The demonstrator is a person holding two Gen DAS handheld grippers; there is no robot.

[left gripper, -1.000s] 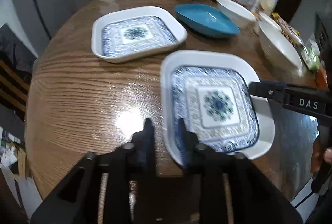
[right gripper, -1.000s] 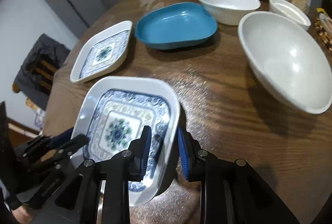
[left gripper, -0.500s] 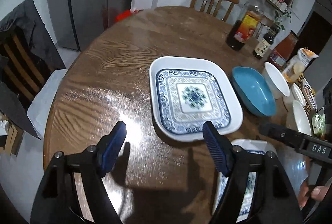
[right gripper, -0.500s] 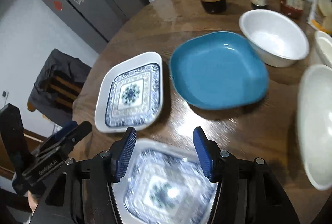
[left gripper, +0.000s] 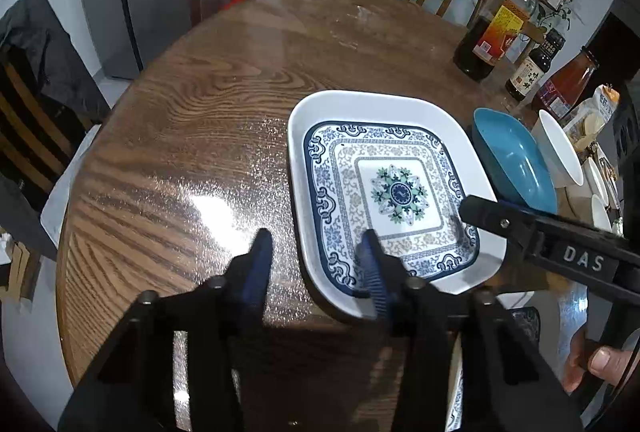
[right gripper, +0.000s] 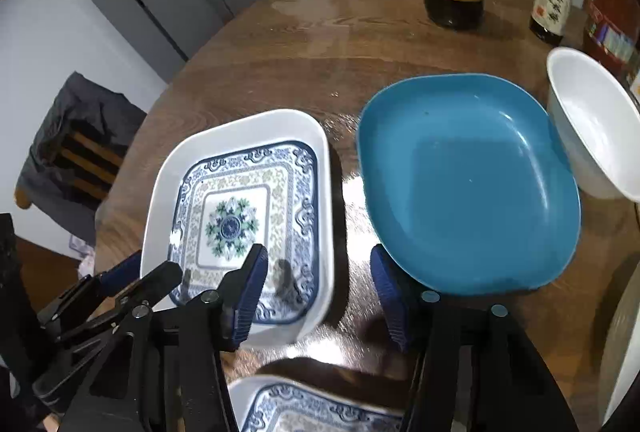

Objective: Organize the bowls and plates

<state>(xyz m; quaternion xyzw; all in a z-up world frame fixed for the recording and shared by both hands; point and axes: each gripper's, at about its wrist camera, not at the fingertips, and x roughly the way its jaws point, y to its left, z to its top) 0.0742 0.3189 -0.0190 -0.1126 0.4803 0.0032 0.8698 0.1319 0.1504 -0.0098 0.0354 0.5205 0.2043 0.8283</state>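
Two patterned square plates on the round tabletop (left gripper: 224,103): one patterned plate (left gripper: 384,187) lies flat near the middle, a second patterned plate (right gripper: 316,410) sits nearer the person, cut off at the lower edge of both views. Not yet stacked, so sorting looks barely begun. Blue dish (right gripper: 468,183) lies just right of the first plate; white bowl (right gripper: 592,123) beyond it; further white bowls at the far right of the left view, too cropped to count. Left hand-held gripper (left gripper: 316,252): jaws spread wide, holding nothing, straddling the plate's near-left rim. Right hand-held gripper (right gripper: 320,272): jaws likewise wide apart and empty, poised between plate and blue dish. Bottles (left gripper: 496,19) stand at the back; labels unreadable.
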